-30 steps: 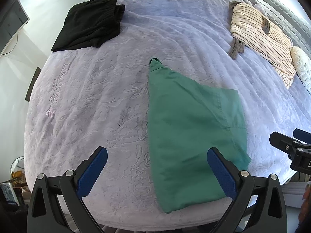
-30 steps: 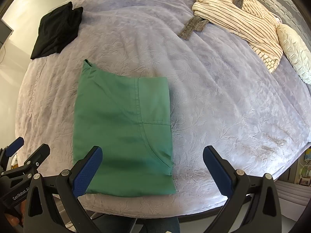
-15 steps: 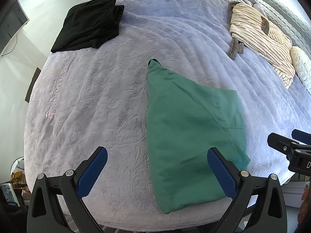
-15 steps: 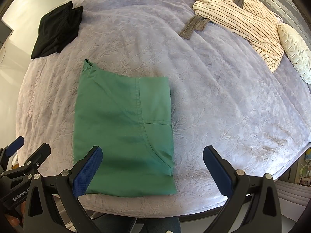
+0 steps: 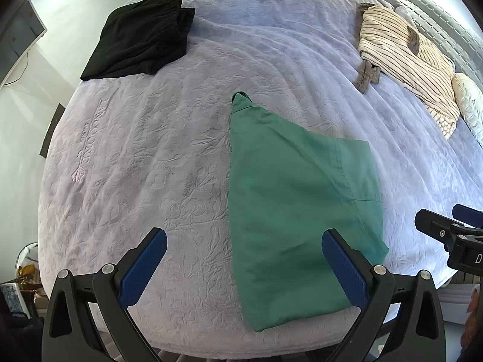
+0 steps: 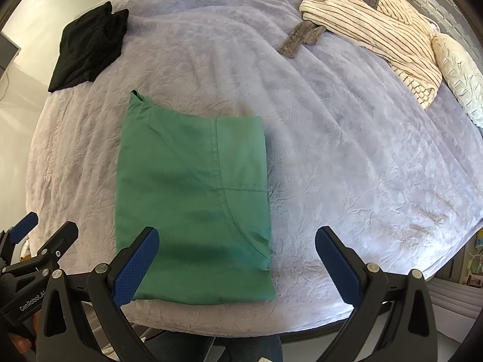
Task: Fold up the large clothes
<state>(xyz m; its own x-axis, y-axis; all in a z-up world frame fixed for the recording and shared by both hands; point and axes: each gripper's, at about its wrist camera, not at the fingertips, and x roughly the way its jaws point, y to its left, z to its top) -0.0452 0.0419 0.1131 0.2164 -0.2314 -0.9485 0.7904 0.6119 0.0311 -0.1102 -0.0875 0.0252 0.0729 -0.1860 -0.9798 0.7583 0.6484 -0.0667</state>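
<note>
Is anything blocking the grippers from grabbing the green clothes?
No, nothing visible is. The left gripper and right gripper are both open just above the near edge of the folded green garment. The black clothes and striped robe lie far off.

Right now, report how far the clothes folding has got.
Done: the green garment and the black garment lie folded on the bed. In hand: nothing; left tongs and right tongs are open. Left: the striped robe looks loosely heaped.
</note>
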